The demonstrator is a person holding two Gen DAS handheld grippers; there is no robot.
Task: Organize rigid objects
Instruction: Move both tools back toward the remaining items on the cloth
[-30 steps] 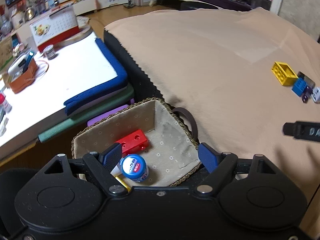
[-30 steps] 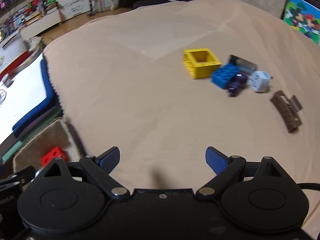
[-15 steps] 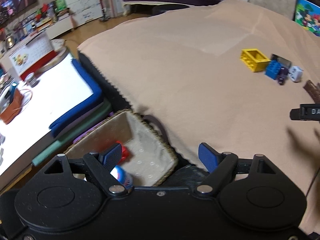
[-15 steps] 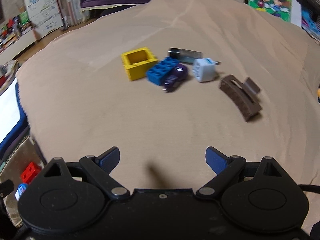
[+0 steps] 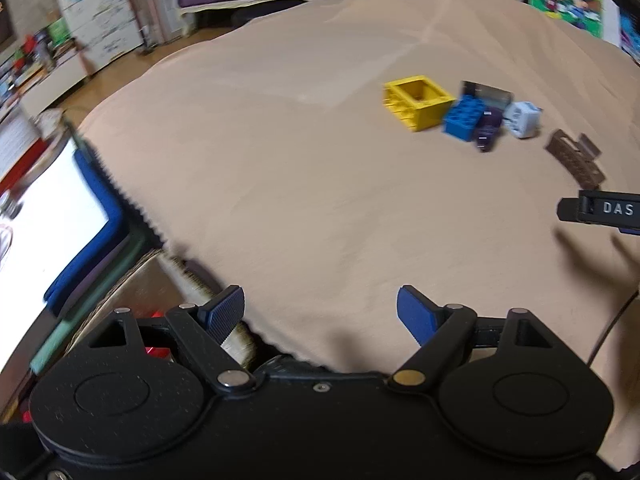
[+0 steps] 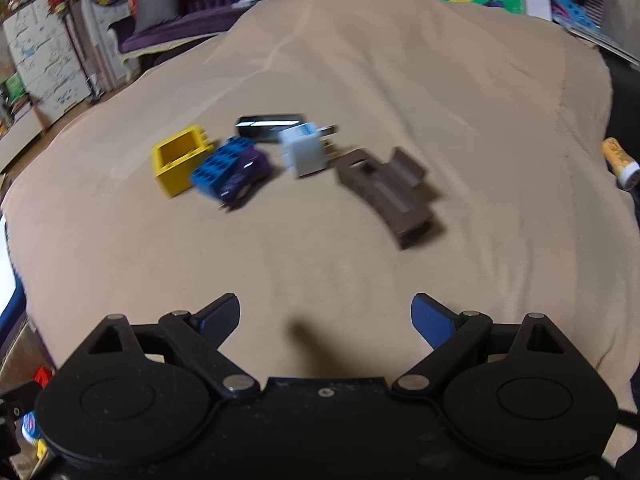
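Observation:
A cluster of small objects lies on the beige blanket: a yellow hollow block [image 6: 179, 163], a blue studded brick [image 6: 220, 167], a purple plug [image 6: 246, 174], a white adapter [image 6: 304, 150], a black stick [image 6: 269, 125] and a brown hair clip [image 6: 390, 194]. The same cluster shows far right in the left wrist view, with the yellow block [image 5: 418, 107] nearest. My right gripper [image 6: 325, 316] is open and empty, well short of the cluster. My left gripper [image 5: 320, 312] is open and empty over the blanket's near edge, above the woven basket [image 5: 132, 280] holding a red block [image 5: 156, 350].
The blanket [image 6: 360, 80] covers a wide soft surface. A low white table with blue padding [image 5: 80, 216] stands left of the basket. A yellow-capped tube [image 6: 620, 160] lies at the right edge. A purple sofa [image 6: 192, 12] and drawers stand far behind.
Both grippers swung right, away from the basket and toward the cluster. The basket slid to the lower left of the left view; the cluster appears larger and more central in the right view.

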